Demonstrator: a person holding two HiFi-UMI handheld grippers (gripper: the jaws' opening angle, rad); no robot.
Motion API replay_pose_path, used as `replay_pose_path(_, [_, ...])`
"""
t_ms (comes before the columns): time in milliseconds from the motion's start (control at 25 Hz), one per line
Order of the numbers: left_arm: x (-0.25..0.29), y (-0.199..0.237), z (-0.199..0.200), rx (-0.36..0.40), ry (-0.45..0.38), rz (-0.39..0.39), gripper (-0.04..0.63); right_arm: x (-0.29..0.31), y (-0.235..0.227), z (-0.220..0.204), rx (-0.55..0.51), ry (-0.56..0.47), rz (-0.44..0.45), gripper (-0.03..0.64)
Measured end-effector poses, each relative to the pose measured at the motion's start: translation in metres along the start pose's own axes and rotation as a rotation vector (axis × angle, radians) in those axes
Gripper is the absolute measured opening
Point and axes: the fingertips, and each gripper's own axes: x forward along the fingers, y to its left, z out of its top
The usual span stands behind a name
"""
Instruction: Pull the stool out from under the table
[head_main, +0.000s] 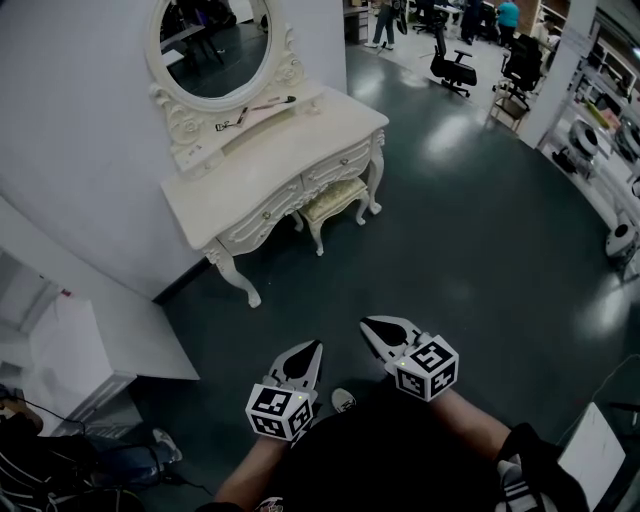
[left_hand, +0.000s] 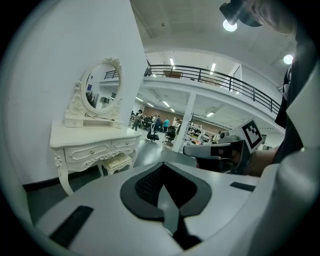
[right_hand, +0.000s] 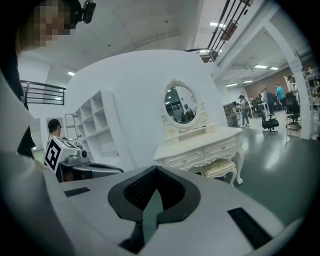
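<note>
Stool (head_main: 335, 200): pale, cushioned, tucked under the right end of the counter (head_main: 262, 172). The seat sits below the drawer front, and two carved legs show in the gap between the counter's legs. It stands upright on the floor (head_main: 470, 230).

Counter: white, ornate, with curved legs. Its back is against the white wall (head_main: 80, 130). An oval mirror (head_main: 215, 45) in a carved frame stands on the counter's back edge. A small dark tool (head_main: 255, 110) lies on the little ledge under the mirror; I cannot tell what kind.

Left claw (head_main: 312, 350): well short of the counter, out over the floor, pointing towards the counter. Its jaws are closed together with nothing between them.

Right claw (head_main: 372, 326): just beside the left claw, equally far from the counter. Its jaws are also fully closed and hold nothing. Neither claw touches the stool.

Surroundings: a white shelf unit (head_main: 95, 345) stands along the wall to the left of the counter. A black office chair (head_main: 452, 68) is well beyond the counter's right end, on the glossy dark-green floor.
</note>
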Motion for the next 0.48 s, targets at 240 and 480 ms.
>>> replay_pose_path(240, [0.010,0.006,0.008,0.007,-0.001,0.004,0.008,0.002,-0.014,0.008,0.005,-0.013,-0.014,0.028])
replay_pose_path(480, [0.035,0.019,0.012,0.009,0.012,0.012,0.008,0.013,-0.041,0.012,0.031,-0.023,-0.022,0.028])
